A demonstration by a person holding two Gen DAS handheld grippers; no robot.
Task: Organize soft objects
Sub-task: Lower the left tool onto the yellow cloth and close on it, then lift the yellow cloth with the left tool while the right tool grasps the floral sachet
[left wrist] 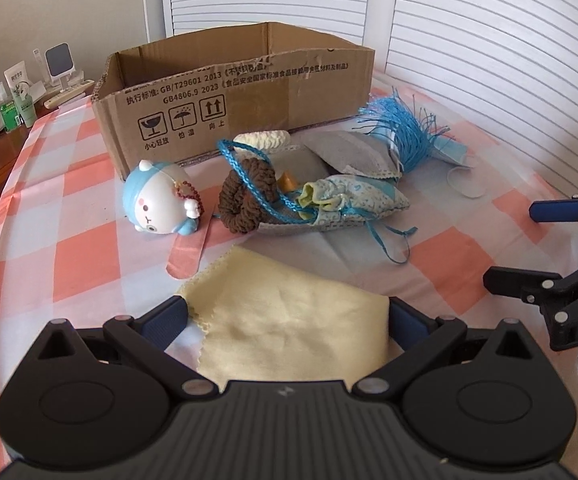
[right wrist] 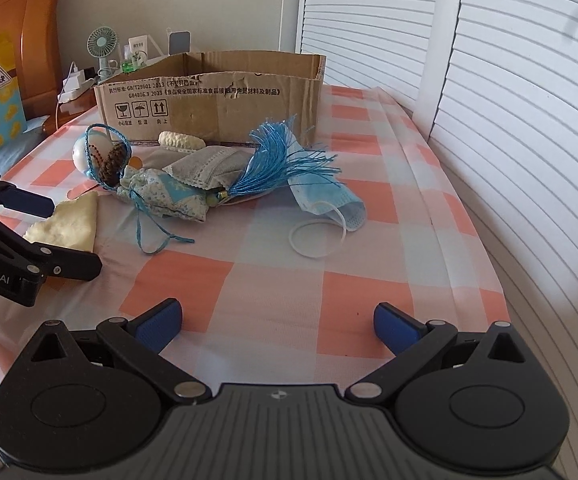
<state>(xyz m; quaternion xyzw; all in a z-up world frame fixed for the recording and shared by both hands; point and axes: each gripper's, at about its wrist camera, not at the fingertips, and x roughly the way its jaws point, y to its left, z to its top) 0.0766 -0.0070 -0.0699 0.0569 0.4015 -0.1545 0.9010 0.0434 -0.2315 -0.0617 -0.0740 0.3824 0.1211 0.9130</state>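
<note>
Spreading wide over the checked cloth, the left gripper (left wrist: pixel 289 320) straddles a pale yellow cloth (left wrist: pixel 289 320) lying flat between its blue pads, not pinched. The right gripper (right wrist: pixel 279 326) is equally wide, with nothing between its fingers, over bare bench (right wrist: pixel 273 280). Ahead, a pile of soft things sits just before the cardboard box (left wrist: pixel 233 92): a blue tassel (right wrist: pixel 273 160), a patterned pouch (left wrist: pixel 353 196), a brown scrunchie (left wrist: pixel 249 196), with a face mask (right wrist: pixel 329 204) at its right edge.

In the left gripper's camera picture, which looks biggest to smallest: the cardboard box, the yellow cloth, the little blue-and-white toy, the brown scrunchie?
1. cardboard box
2. yellow cloth, though it lies nearest the camera, which enlarges it
3. blue-and-white toy and brown scrunchie: too alike to rank
</note>
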